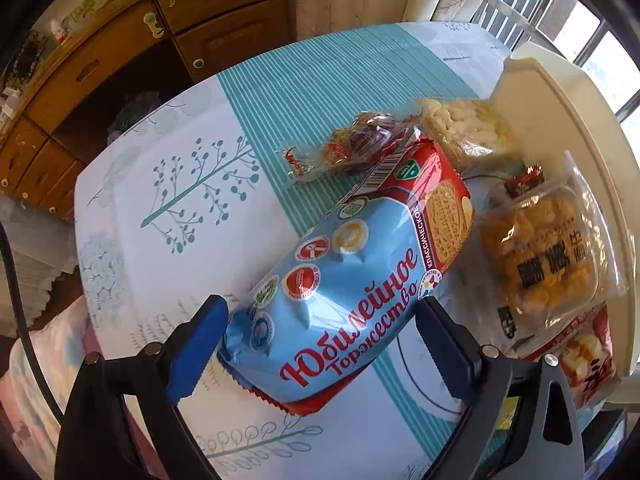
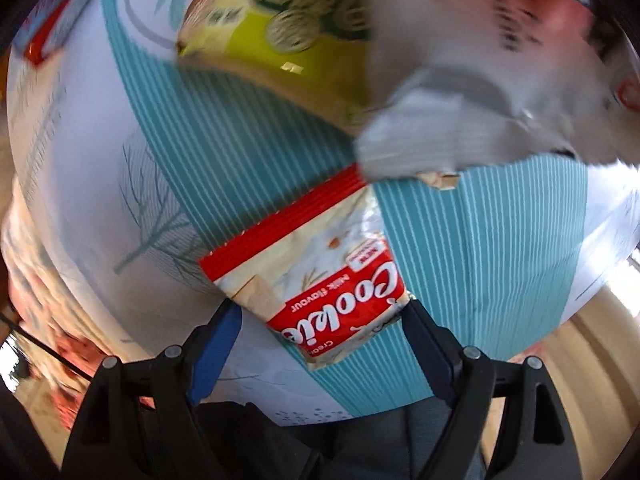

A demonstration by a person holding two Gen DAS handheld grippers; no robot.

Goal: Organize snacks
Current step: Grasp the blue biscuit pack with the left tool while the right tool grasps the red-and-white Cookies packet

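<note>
Currently on the tablecloth-covered table (image 1: 168,208): a blue-and-red biscuit pack (image 1: 352,276) lies mid-surface, straddled by the spread jaws of the left gripper (image 1: 320,340), seemingly set up for pickup. A red-and-cream Cookie packet (image 2: 316,292) on the teal stripe sits between the unclenched fingers of the right gripper (image 2: 320,320). Bagged snacks (image 1: 548,256) crowd the cream tray (image 1: 568,92) at the far edge, probably the sorting destination.

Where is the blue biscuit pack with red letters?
In the left wrist view, the blue biscuit pack lies on the tablecloth between the left gripper fingers, left of the clear tub of golden snacks.
</note>
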